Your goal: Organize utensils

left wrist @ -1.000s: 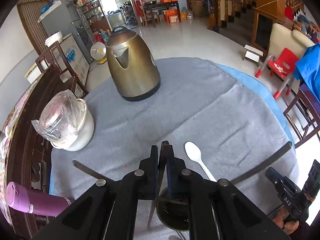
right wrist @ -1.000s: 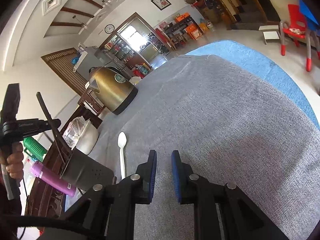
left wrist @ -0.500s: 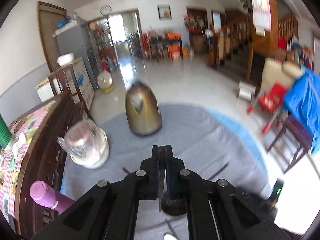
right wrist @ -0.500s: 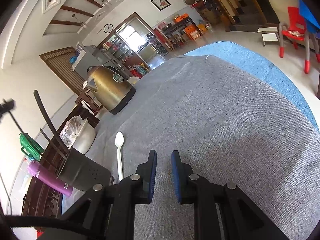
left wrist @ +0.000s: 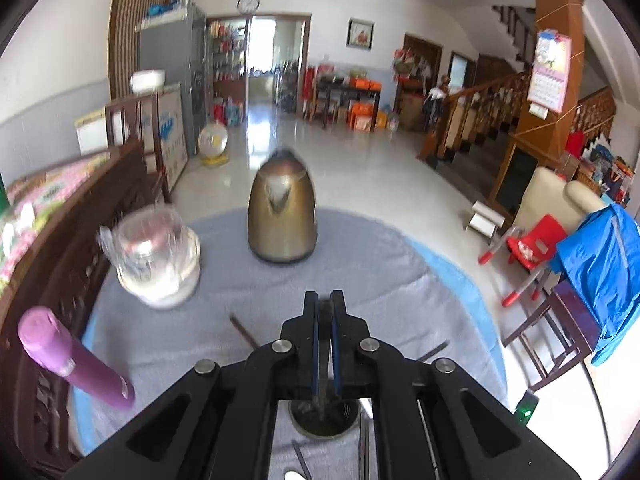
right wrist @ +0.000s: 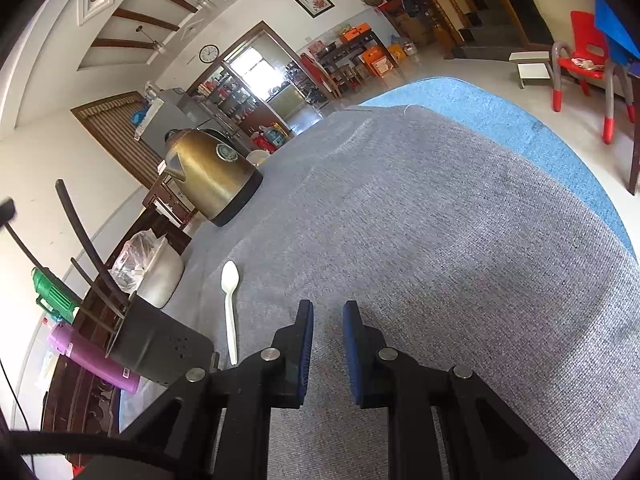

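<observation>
My left gripper (left wrist: pixel 324 300) is shut on a thin dark chopstick (left wrist: pixel 321 376) that hangs down into the round black utensil holder (left wrist: pixel 324 424) directly beneath it. Two more dark chopsticks (left wrist: pixel 244 332) lean out of that holder. In the right wrist view the holder (right wrist: pixel 160 344) stands at the left with chopsticks (right wrist: pixel 80 232) sticking up from it. A white plastic spoon (right wrist: pixel 230 304) lies on the grey cloth beside the holder. My right gripper (right wrist: pixel 326 312) hovers over the cloth just right of the spoon, its jaws slightly apart with nothing between them.
A brass kettle (left wrist: pixel 282 216) stands at the far side of the grey-clothed round table (right wrist: pixel 440 240). At the left edge are a white pot covered in plastic (left wrist: pixel 158 264), a purple bottle (left wrist: pixel 72 360) and a green flask (right wrist: pixel 52 296). Chairs stand to the right.
My left gripper has risen and drawn back over the holder with the chopstick still gripped, and its hand has slid out of the right wrist view. The right gripper has not moved.
</observation>
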The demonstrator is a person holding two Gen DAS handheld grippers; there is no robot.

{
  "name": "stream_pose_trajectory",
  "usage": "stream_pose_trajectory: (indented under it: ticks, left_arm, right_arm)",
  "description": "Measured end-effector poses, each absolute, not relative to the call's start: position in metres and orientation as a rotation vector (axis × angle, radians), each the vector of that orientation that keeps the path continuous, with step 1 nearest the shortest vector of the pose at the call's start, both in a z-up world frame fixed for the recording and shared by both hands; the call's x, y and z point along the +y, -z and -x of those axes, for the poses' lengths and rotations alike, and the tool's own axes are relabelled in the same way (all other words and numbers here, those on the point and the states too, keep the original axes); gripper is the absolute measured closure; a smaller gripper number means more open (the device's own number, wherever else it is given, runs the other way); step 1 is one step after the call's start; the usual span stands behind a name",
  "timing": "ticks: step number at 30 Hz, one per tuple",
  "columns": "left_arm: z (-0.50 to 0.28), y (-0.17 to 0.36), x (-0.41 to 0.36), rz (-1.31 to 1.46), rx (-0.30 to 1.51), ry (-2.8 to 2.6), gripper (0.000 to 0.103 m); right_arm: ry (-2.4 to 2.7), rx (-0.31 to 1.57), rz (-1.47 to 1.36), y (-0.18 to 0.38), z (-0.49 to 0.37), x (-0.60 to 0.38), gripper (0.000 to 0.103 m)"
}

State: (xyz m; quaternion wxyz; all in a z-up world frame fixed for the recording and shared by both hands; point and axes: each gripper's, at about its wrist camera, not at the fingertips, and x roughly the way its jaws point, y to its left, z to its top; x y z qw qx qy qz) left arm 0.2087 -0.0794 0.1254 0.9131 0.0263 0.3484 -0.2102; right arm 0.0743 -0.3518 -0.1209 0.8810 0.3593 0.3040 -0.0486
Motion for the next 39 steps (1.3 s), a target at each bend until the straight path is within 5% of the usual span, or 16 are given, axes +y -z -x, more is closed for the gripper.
stream_pose_trajectory:
  ticks: [5, 7, 9, 23, 29, 39]
  left_arm:
    - [-0.201, -0.110, -0.066, -0.022, 0.721, 0.440, 0.090]
    - [-0.190, -0.113, -0.058, -0.024, 0.684, 0.433, 0.063]
    - [-0.173, -0.115, -0.045, -0.027, 0.625, 0.414, 0.057]
    - [-0.113, -0.032, 0.023, 0.007, 0.754, 0.374, 0.054]
    - [-0.105, 0.001, 0.038, 0.057, 0.835, 0.355, 0.054]
    - [-0.093, -0.001, 0.053, 0.083, 0.835, 0.344, 0.054]
  right_arm:
    - [0.106, 0.642, -0.744, 0.122, -0.077, -0.349, 0.085]
    - [0.105, 0.649, -0.741, 0.122, -0.077, -0.349, 0.085]
    - [0.108, 0.654, -0.738, 0.122, -0.079, -0.348, 0.085]
    - [-0.098, 0.750, -0.714, 0.105, -0.129, -0.331, 0.085]
    - [-0.217, 0.814, -0.614, 0.098, -0.149, -0.283, 0.066]
    - [-0.128, 0.902, -0.458, 0.119, -0.187, -0.244, 0.066]
